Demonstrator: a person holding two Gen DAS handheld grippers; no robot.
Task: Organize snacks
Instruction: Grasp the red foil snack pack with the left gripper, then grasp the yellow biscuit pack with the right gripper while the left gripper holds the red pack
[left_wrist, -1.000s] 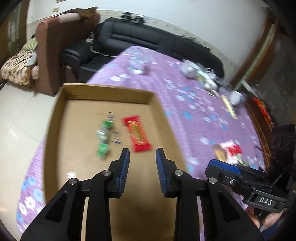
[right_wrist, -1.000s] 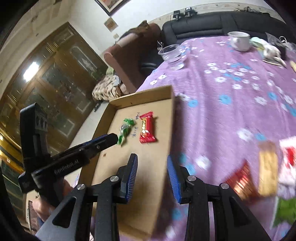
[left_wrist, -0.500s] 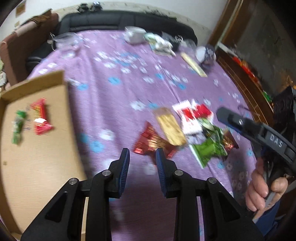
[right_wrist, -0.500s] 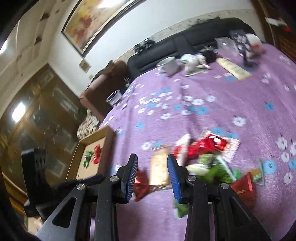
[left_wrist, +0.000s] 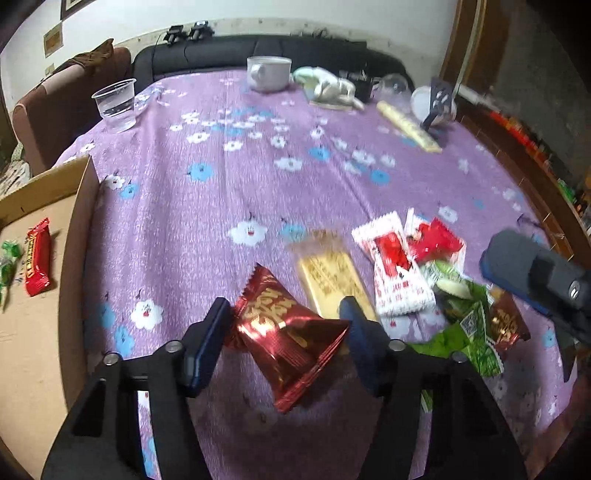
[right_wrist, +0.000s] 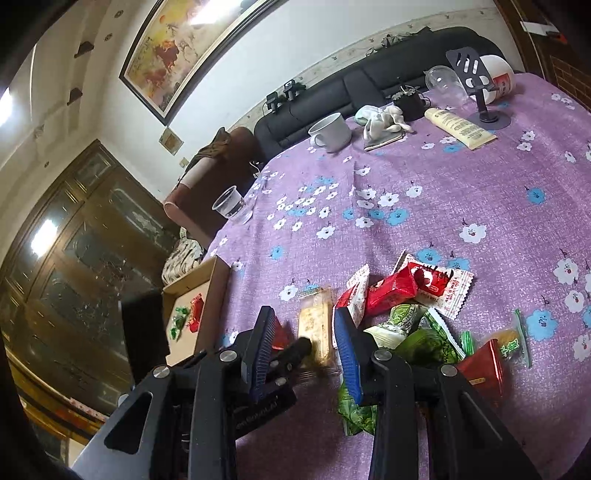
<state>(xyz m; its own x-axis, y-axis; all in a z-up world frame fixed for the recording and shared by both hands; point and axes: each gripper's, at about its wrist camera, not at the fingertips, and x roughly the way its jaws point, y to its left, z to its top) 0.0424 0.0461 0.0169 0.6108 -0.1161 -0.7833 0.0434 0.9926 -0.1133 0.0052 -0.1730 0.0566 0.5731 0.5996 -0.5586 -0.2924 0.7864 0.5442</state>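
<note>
A red foil snack packet (left_wrist: 288, 332) lies on the purple flowered cloth between the fingers of my left gripper (left_wrist: 284, 317), whose jaws are opening and stand just clear of it. Beside it lies a pile: a gold packet (left_wrist: 332, 273), a white and red packet (left_wrist: 395, 269) and green packets (left_wrist: 461, 325). My right gripper (right_wrist: 304, 321) hovers over the gold packet (right_wrist: 316, 325), jaws narrowly apart and holding nothing. One of its fingers (left_wrist: 517, 262) shows at the right. The cardboard box (left_wrist: 79, 221) at the left holds a red bar (left_wrist: 37, 258) and green sweets (left_wrist: 7, 258).
Toward the back of the table stand a plastic cup of water (left_wrist: 114, 105), a white mug (left_wrist: 267, 74), a cream tube (left_wrist: 408, 127) and a phone stand (right_wrist: 476, 88). A black sofa (left_wrist: 295, 48) sits behind. The table's edge curves along the right.
Both grippers swung right from over the box to the snack pile. The left jaws widened and now straddle the red foil packet. The right jaws kept the same gap.
</note>
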